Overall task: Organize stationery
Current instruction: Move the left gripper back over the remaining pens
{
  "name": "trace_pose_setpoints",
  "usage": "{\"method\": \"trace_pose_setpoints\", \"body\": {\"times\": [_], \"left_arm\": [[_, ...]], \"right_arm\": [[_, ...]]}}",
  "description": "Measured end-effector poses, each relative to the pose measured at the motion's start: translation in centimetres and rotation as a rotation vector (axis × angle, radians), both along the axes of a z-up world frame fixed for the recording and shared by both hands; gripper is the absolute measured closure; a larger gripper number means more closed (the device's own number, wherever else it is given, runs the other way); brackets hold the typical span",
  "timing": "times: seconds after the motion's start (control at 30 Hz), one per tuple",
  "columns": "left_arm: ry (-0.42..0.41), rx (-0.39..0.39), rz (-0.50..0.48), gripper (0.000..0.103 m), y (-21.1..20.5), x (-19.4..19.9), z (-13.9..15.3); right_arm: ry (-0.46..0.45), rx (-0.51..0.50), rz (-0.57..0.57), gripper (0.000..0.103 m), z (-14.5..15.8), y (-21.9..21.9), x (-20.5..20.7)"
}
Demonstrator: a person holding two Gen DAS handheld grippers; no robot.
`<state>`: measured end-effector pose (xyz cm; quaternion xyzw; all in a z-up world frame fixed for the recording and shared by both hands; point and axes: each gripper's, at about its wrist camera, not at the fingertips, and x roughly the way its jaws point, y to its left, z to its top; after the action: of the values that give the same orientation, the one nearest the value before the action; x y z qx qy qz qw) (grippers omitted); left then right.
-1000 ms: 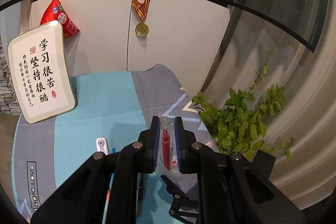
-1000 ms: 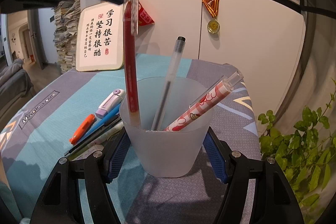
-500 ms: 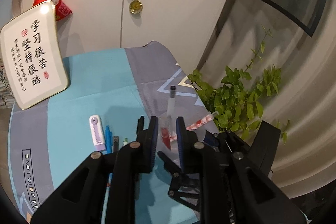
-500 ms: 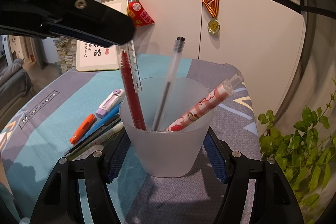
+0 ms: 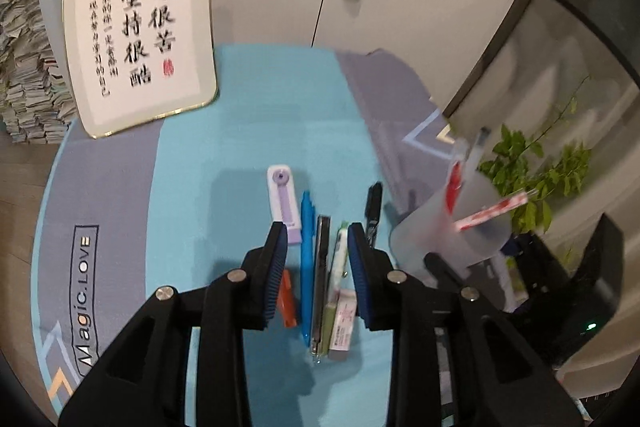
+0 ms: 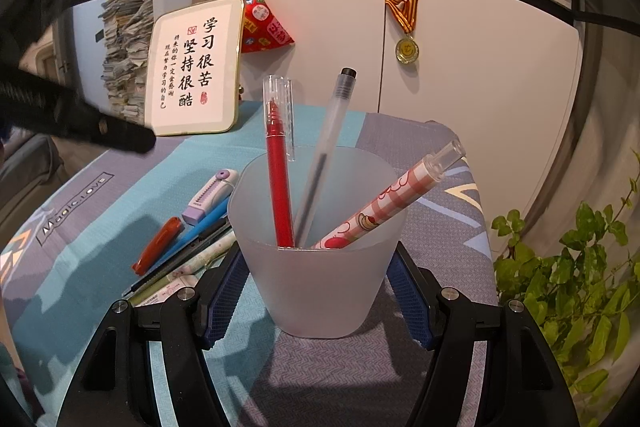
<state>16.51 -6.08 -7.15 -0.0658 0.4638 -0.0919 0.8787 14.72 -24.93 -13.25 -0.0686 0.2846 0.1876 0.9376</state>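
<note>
Released, red pen (image 6: pixel 278 187) stands in cup (image 6: pixel 320 291) the right tool (image 6: pixel 318 297) clamps; left tool (image 5: pixel 318 251) opening, empty.

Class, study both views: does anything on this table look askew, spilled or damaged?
Nothing stands out. Three pens lean loosely in the frosted cup, which stands upright in the right tool. The loose stationery lies in a tidy row on the cloth. No spills or breakage show.

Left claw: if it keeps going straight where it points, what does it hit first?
Likely the loose pens between its opening, empty jaws: left claw frames the blue pen and black pen. Depth is unclear.
</note>
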Motion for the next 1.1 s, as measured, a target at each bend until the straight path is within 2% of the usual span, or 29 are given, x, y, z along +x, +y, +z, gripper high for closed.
{"method": "trace_pose_setpoints", "body": {"times": [0.43,0.6,0.87,0.93,1.0,1.1], "left_arm": [[0.031,0.061,-0.063,0.075,-1.6,1.0,-2.1],[0.033,0.109,-0.111,0.075,-3.4,1.1,-3.3],[0.053,0.1,-0.111,0.075,-3.1,1.0,-4.1],[0.048,0.095,-0.103,0.075,-2.7,0.8,-4.0],[0.045,0.089,-0.097,0.075,-2.5,0.8,-3.8],[0.041,0.082,-0.091,0.075,-2.1,0.6,-3.6]], "right_arm": [[0.0,-0.001,-0.001,0.033,0.0,0.0,0.0],[-0.002,0.001,-0.002,0.032,0.0,0.0,0.0],[0.003,0.002,-0.002,0.032,0.0,0.0,0.0],[-0.001,0.008,0.001,0.026,0.0,-0.1,-0.1],[-0.016,0.011,0.003,0.015,0.2,-0.2,-0.4],[-0.049,0.034,0.012,0.014,0.5,-0.4,-0.9]]}}
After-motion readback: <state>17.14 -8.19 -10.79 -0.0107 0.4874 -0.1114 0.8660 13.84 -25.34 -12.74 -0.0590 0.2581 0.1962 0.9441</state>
